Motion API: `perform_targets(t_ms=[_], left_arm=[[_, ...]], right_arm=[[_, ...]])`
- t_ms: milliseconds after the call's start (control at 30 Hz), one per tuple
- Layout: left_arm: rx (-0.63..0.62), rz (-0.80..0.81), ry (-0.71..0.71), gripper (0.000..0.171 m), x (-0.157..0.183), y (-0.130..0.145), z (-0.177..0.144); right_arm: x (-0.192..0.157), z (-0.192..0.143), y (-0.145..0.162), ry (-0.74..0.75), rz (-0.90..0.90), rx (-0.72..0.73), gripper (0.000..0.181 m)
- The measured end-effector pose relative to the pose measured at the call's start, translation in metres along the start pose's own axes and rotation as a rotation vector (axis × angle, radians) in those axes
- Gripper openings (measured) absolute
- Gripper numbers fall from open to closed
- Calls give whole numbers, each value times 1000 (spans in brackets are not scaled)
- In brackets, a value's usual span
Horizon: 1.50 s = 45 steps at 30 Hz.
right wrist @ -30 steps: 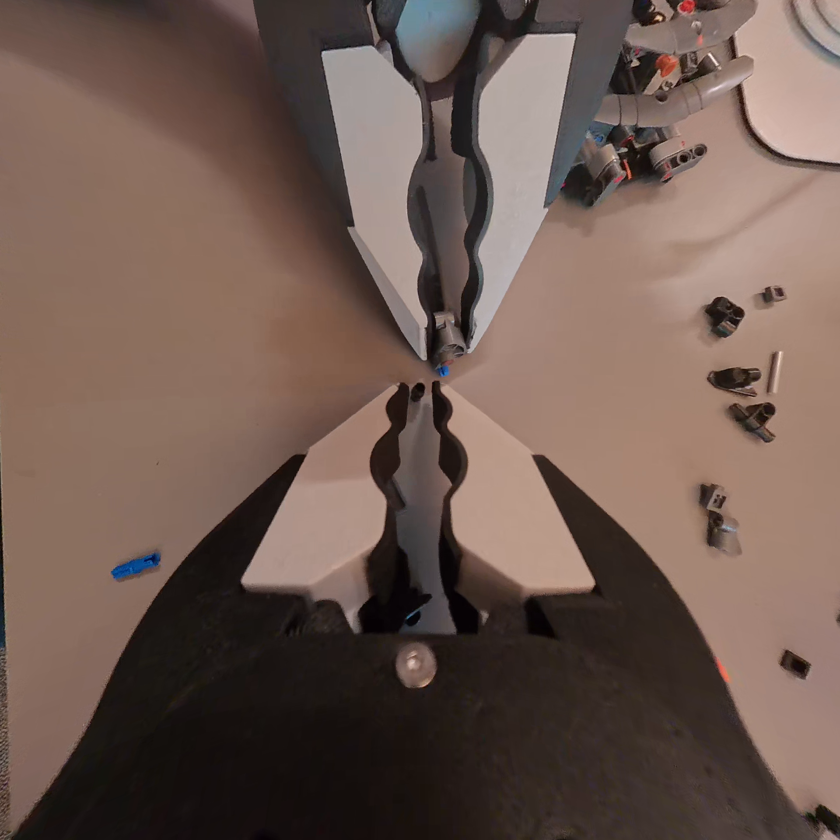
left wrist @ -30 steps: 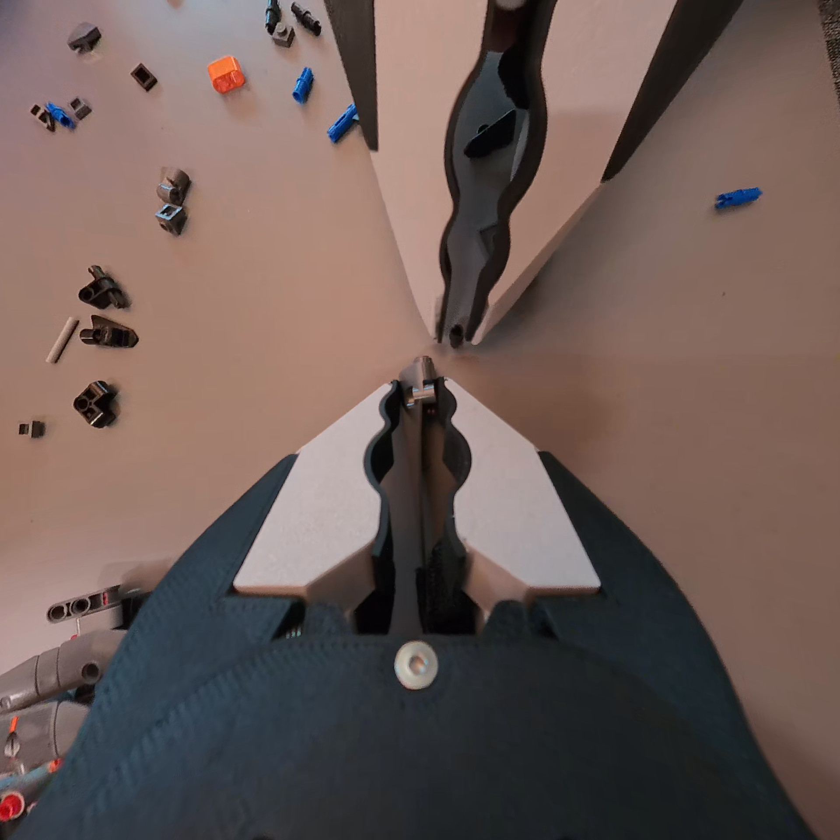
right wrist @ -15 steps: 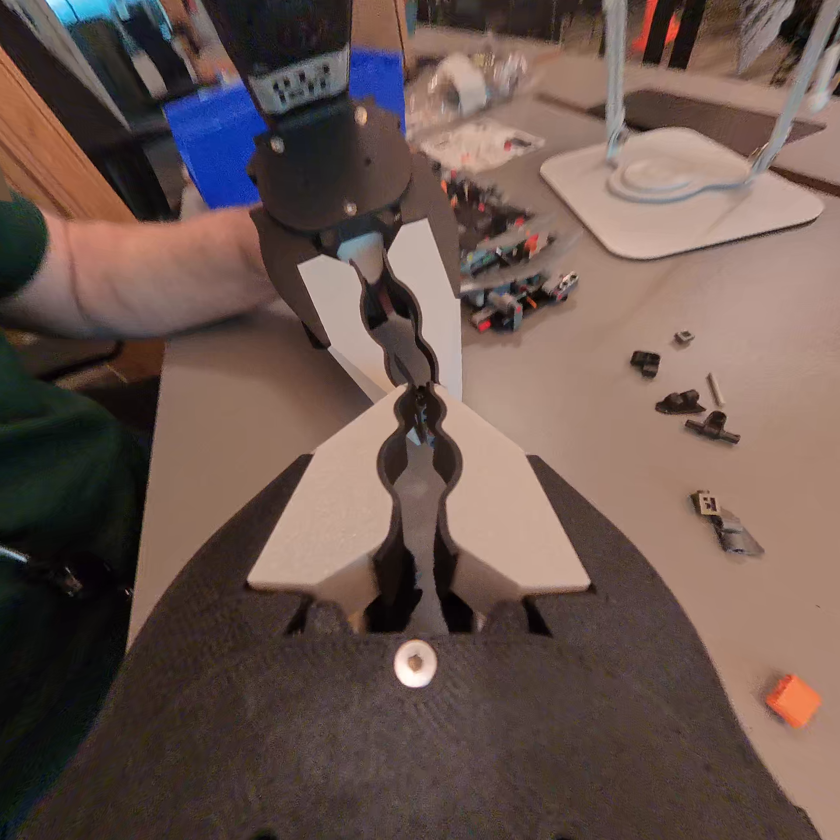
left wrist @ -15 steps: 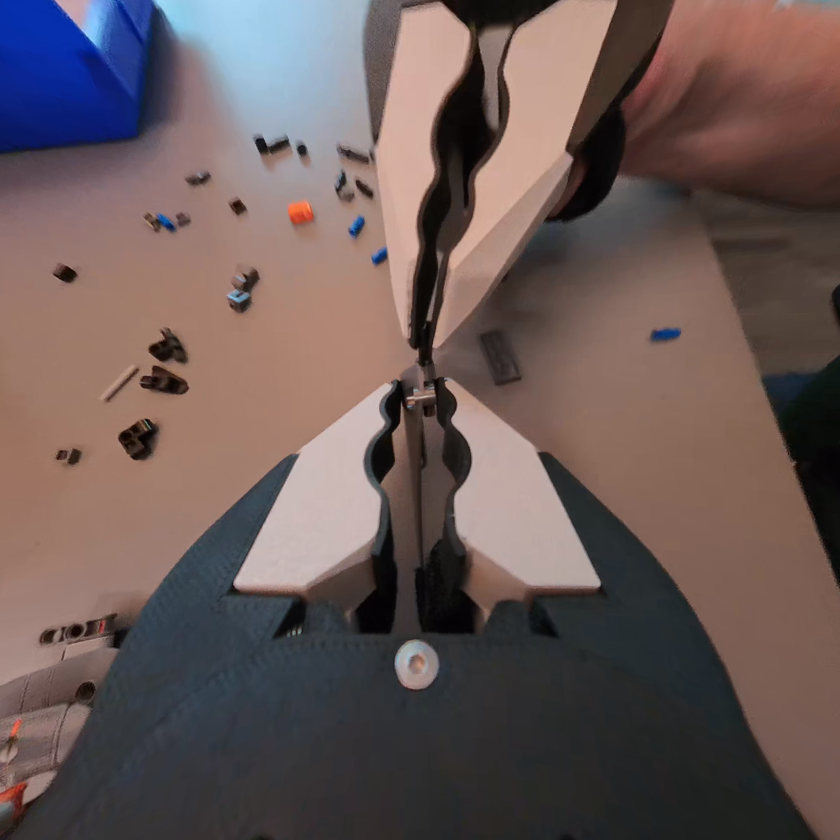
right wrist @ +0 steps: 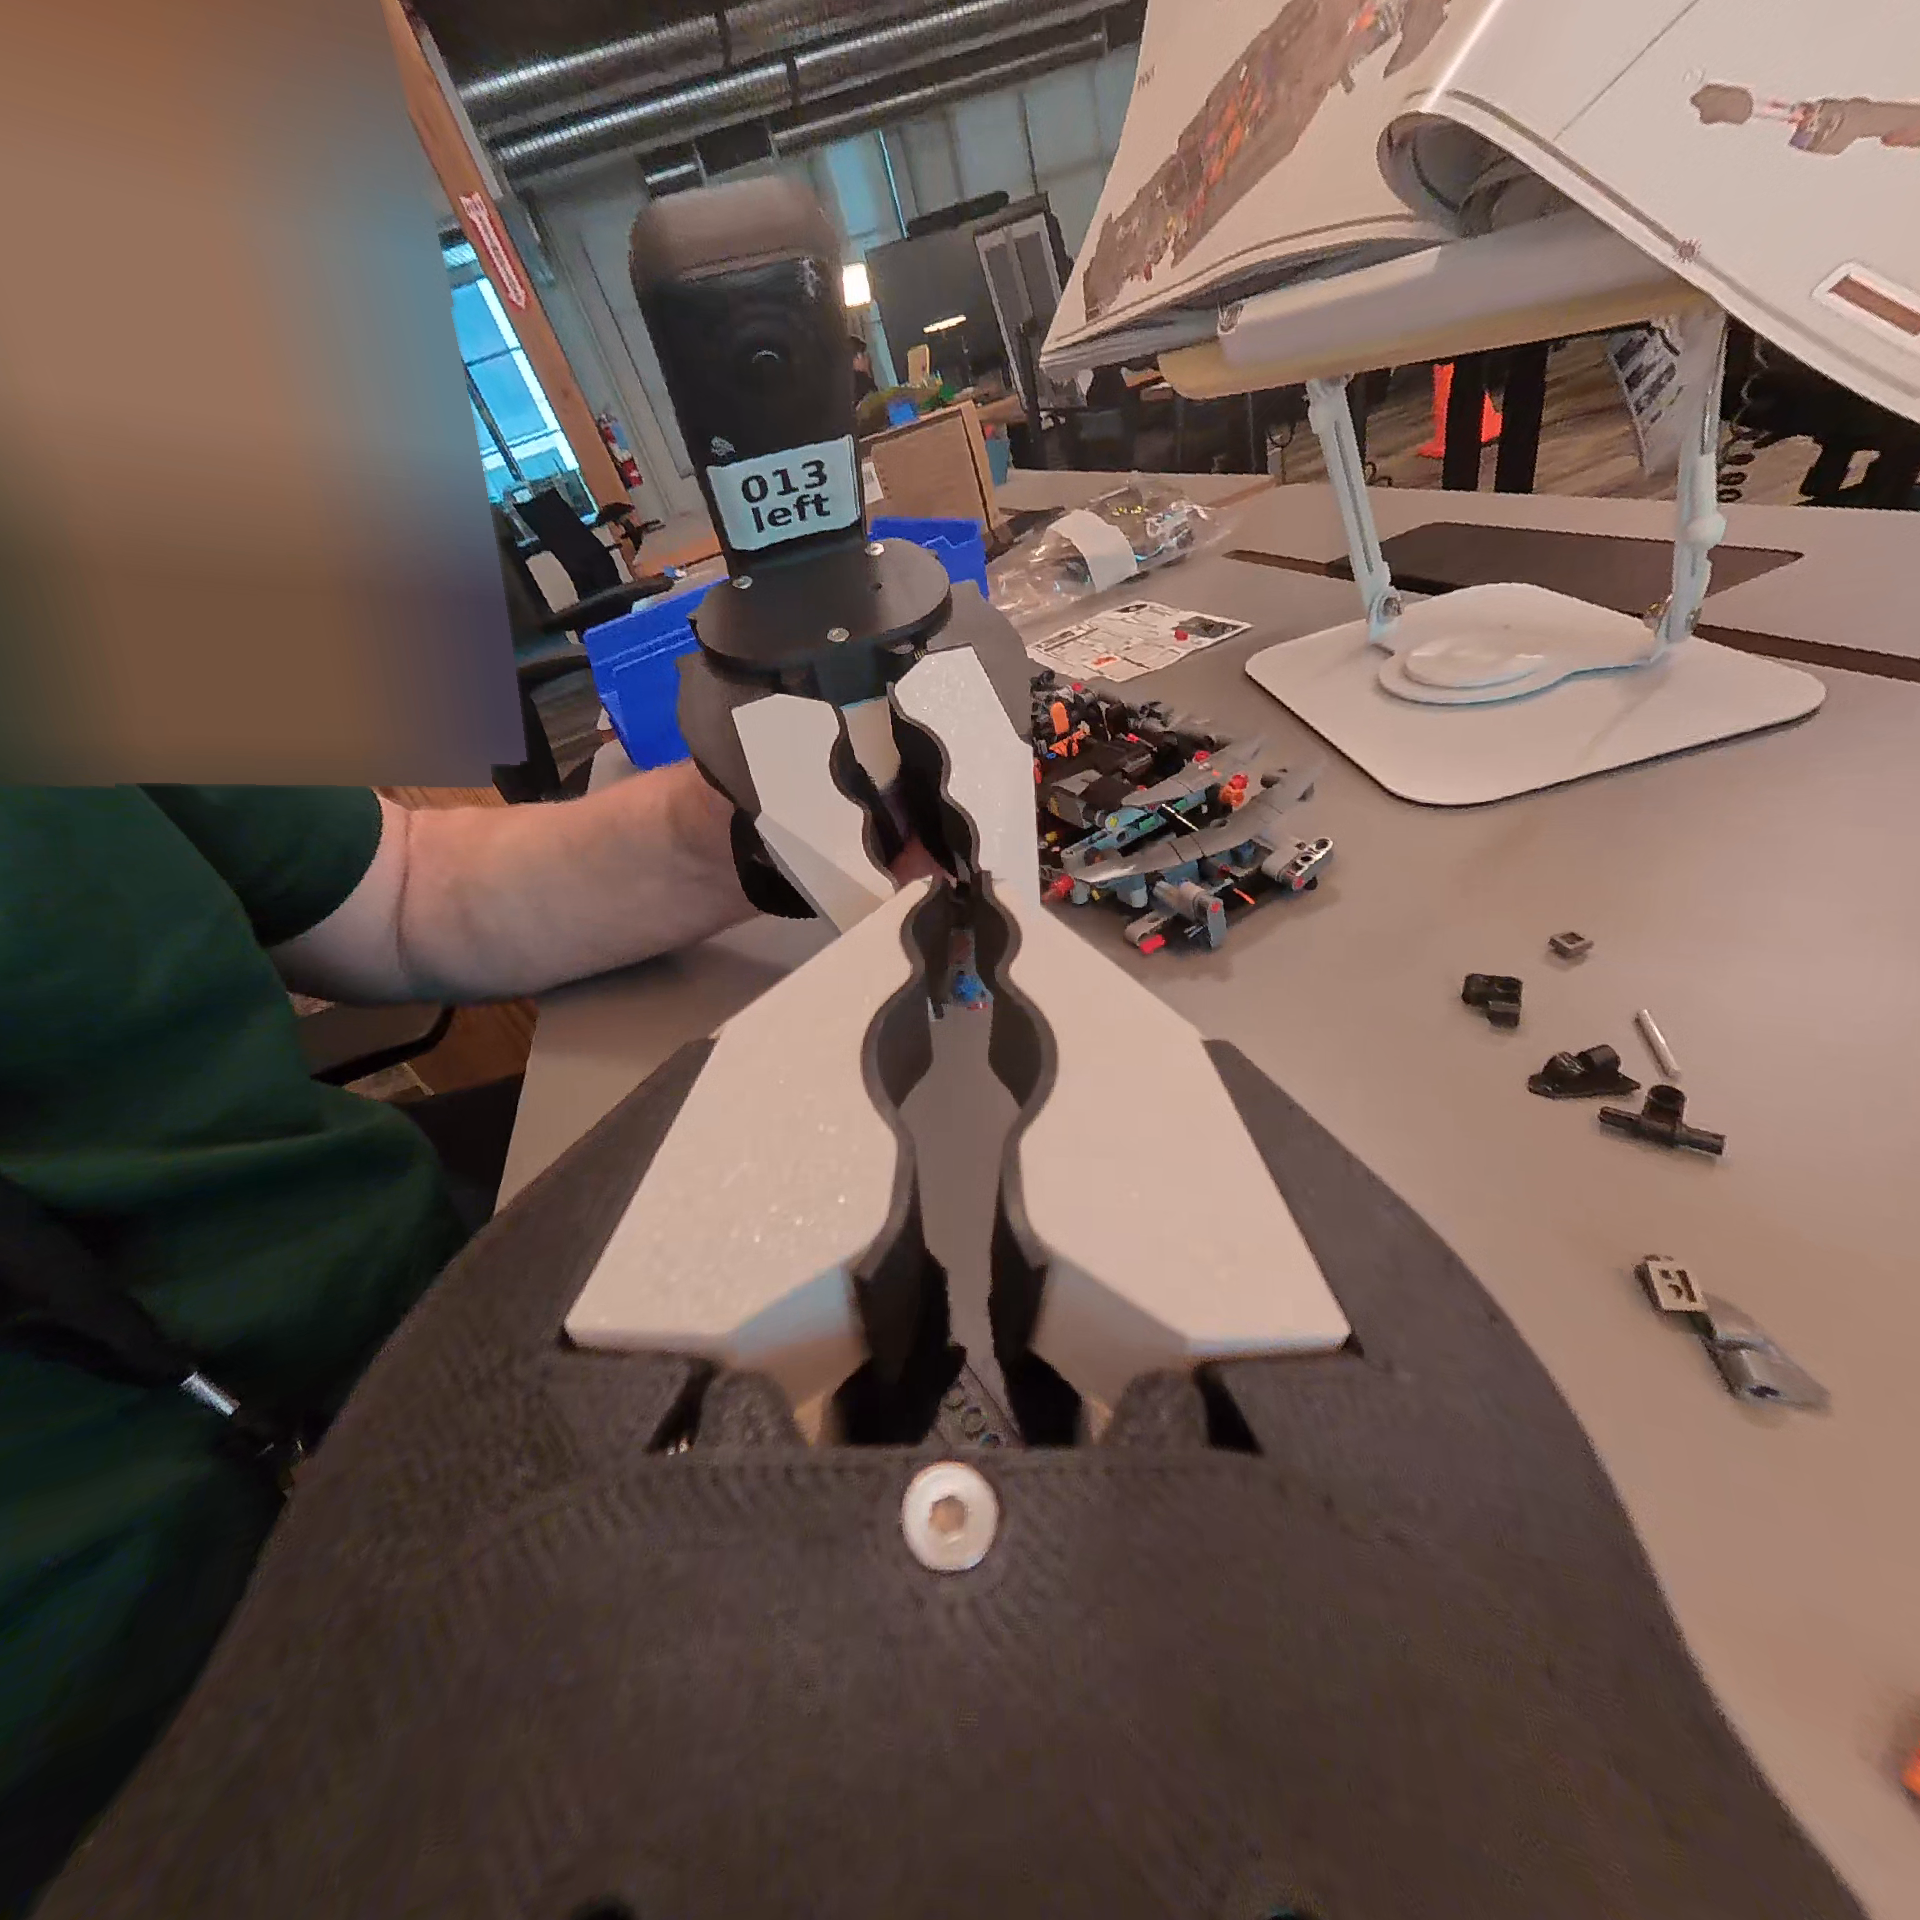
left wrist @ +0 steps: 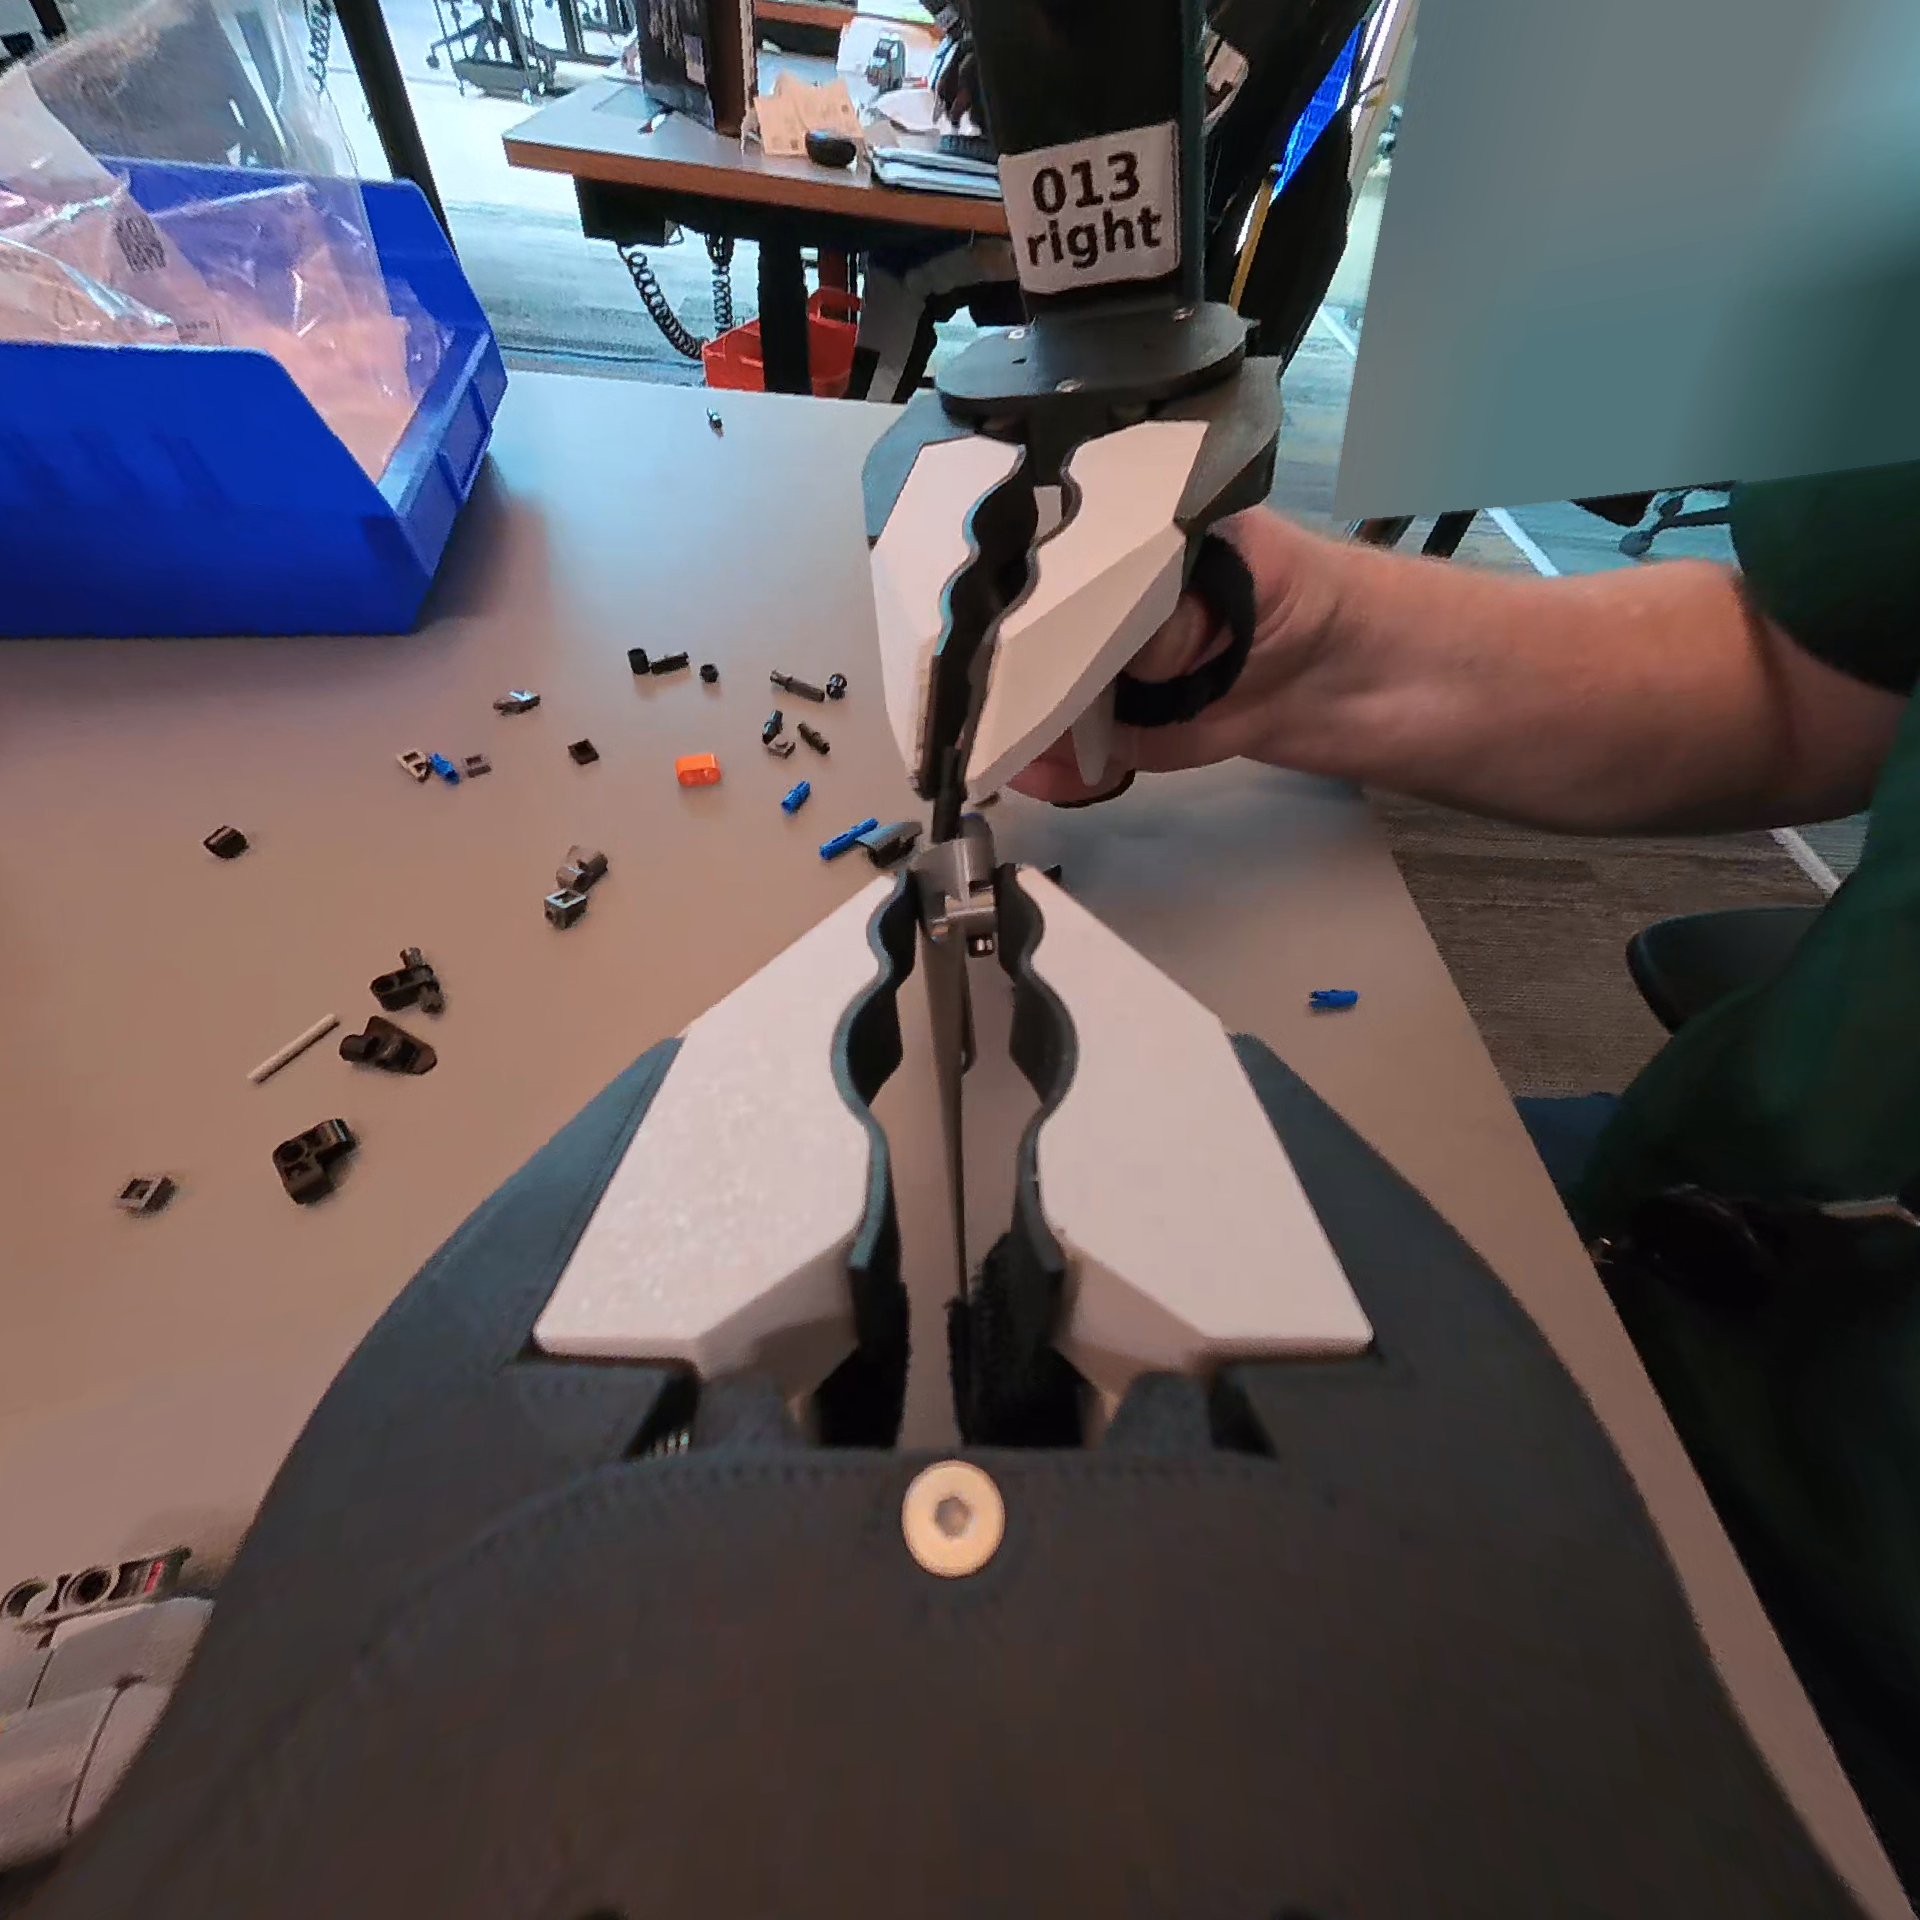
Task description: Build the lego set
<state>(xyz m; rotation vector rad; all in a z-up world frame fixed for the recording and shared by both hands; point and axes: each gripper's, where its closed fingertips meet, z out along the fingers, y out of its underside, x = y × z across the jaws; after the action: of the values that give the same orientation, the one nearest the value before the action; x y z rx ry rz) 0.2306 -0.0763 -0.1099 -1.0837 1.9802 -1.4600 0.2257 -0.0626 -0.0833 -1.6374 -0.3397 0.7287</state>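
In my left wrist view, the bin (left wrist: 239,499) sits upper left on the table (left wrist: 1195,935), loose pieces (left wrist: 390,1044) scattered below it. In my right wrist view, the half-built model (right wrist: 1164,821) lies centre right, the stand (right wrist: 1527,686) behind it, upper right.

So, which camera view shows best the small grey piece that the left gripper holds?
The left wrist view: the grey piece sits sharp and unhidden between the left gripper tips. In the right wrist view, the right gripper fingers cover most of it; only dark and blue bits show.
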Motion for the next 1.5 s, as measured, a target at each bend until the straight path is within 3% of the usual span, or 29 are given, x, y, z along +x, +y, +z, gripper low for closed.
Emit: perform_targets(t_ms=[900, 1167, 1500], left_arm=[[-31, 162, -64, 13, 7, -3, 2], [-93, 233, -102, 12, 9, 1, 6], [-196, 206, -79, 13, 6, 23, 16]], right_arm=[[-16, -4, 2, -74, -85, -23, 1], [-20, 1, 13, -114, -132, -109, 1], [-11, -1, 32, -82, -138, -227, 1]])
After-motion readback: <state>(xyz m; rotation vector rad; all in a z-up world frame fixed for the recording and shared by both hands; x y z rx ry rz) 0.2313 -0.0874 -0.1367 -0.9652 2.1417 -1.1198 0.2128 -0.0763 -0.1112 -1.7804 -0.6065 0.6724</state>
